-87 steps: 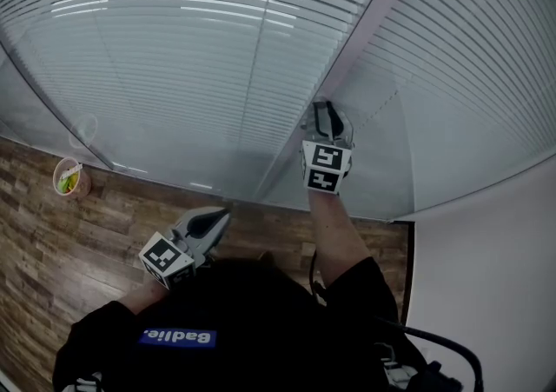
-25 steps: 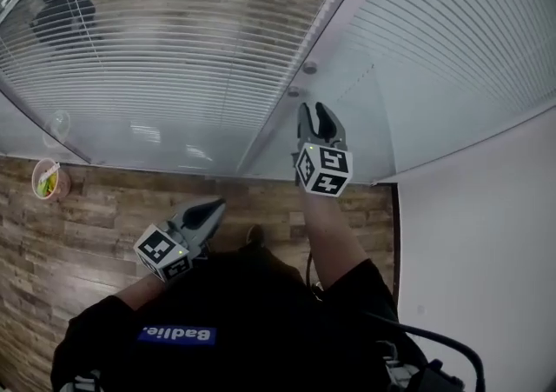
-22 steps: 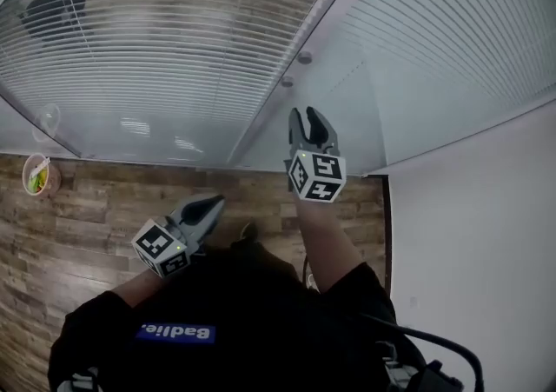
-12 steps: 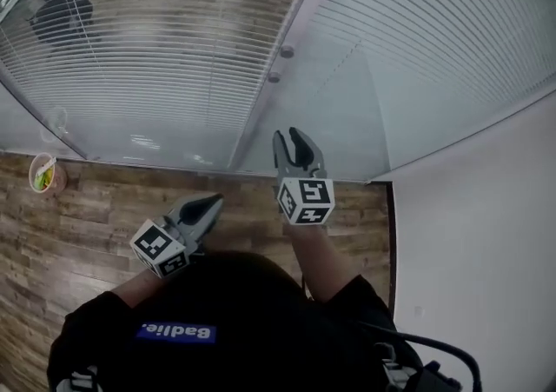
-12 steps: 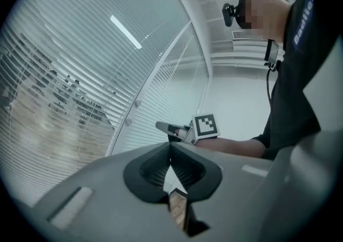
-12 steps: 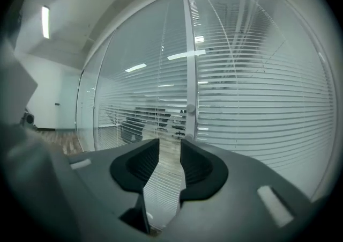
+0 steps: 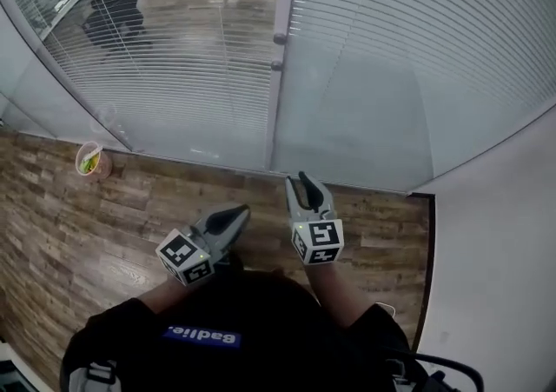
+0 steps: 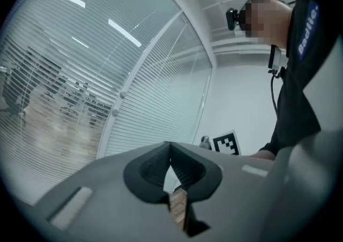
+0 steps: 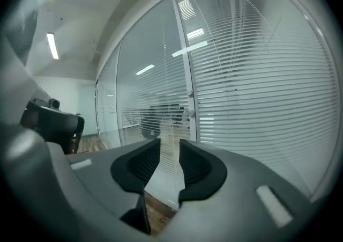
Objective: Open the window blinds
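Note:
The left panel of blinds (image 7: 200, 60) has its slats turned flat, and the room behind shows through. The right panel of blinds (image 7: 391, 60) has its slats flat against the glass. Between them runs a white frame post with two round knobs (image 7: 280, 38), which also show as knobs (image 9: 189, 94) in the right gripper view. My right gripper (image 7: 304, 182) is low over the floor, well short of the post. It is open, its jaws have just been closing, and nothing is between them (image 9: 169, 141). My left gripper (image 7: 243, 209) hangs beside it, shut and empty (image 8: 170, 144).
A paper cup (image 7: 89, 160) with green contents stands on the wood floor (image 7: 78, 225) at the foot of the glass, to the left. A white wall (image 7: 504, 277) closes the right side. My dark-clothed body fills the lower part of the head view.
The left panel's slats went from closed to see-through. My right gripper drew back from the knobs on the post and sank toward my body. The left gripper shifted a little sideways.

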The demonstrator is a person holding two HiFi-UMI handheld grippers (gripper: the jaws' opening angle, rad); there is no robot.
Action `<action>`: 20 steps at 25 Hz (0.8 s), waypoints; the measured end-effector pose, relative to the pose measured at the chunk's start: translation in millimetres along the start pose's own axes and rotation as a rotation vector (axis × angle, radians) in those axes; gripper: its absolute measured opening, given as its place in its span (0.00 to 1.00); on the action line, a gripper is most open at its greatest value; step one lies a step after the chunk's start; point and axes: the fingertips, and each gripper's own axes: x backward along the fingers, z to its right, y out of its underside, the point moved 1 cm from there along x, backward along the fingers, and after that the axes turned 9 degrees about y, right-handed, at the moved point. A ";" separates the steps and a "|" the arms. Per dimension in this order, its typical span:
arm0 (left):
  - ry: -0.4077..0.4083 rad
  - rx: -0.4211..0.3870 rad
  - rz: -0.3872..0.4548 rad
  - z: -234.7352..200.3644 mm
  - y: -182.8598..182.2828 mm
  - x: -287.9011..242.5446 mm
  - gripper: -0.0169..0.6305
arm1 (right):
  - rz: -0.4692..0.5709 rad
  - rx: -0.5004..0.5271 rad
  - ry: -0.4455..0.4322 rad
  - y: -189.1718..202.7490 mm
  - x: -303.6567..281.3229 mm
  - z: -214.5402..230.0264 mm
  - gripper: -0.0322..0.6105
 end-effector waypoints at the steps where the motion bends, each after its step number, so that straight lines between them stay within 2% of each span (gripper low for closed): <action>1: -0.016 0.003 0.002 4.1 1.4 -0.2 0.03 | -0.008 -0.007 -0.014 7.1 6.4 -0.8 0.23; 8: -0.031 -0.014 0.006 23.5 -2.9 8.2 0.03 | -0.033 -0.012 -0.089 23.8 44.6 -29.4 0.23; 15: 0.075 -0.029 0.032 29.7 0.6 10.1 0.03 | -0.012 0.032 -0.115 26.6 68.5 -52.1 0.21; 20: 0.130 -0.053 0.003 35.6 -1.1 34.8 0.03 | 0.024 0.060 -0.150 22.1 91.6 -82.3 0.19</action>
